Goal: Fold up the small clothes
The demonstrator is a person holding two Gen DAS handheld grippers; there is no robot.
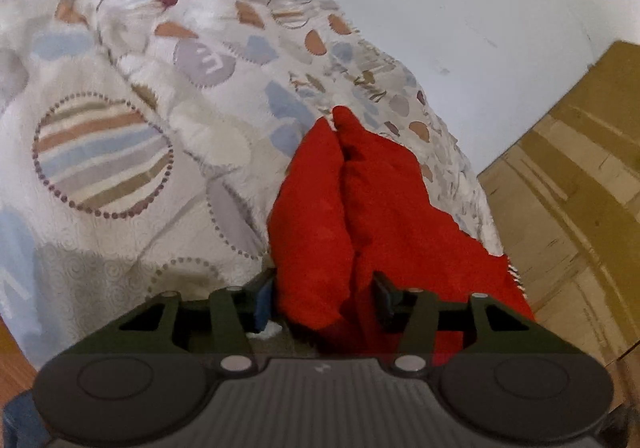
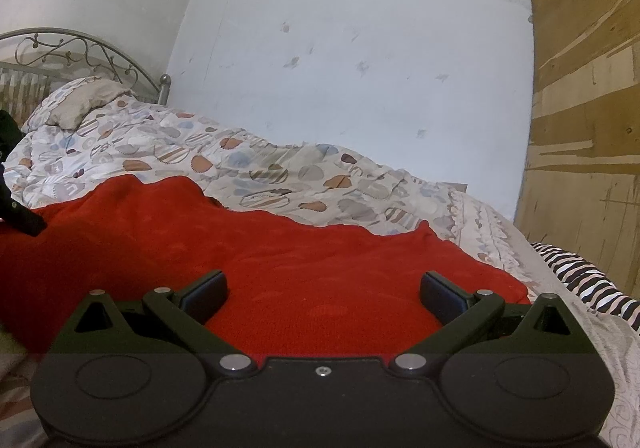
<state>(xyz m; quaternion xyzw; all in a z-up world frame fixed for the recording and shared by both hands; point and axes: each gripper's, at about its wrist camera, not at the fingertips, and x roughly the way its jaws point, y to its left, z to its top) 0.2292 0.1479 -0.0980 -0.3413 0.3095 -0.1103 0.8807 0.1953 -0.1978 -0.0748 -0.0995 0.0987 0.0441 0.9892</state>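
Your left claw (image 1: 324,298) has its fingers closed partway on a bunched fold of the red cloth (image 1: 360,207), which rises in two ridges between them and runs straight ahead along the bed (image 1: 120,107) toward the wall. So the cloth's long axis, as that claw sees it, points away from you, with its right edge falling off near the side of the bed.

Your right claw (image 2: 322,290) holds nothing; its fingers are spread wide, low over the flat red cloth (image 2: 260,248), which here spreads left to right across the quilt. Whether the pads touch the fabric you cannot tell from this view. A dark piece at the far left edge (image 2: 24,217) is probably your other claw, sitting on the same cloth.

The point that matters: the free right corner of the cloth (image 2: 480,268) lies ahead and just right of your right claw, nearer to it than to the left. That corner looks like the natural thing for the right claw to take, while the left keeps its pinch for the fold.
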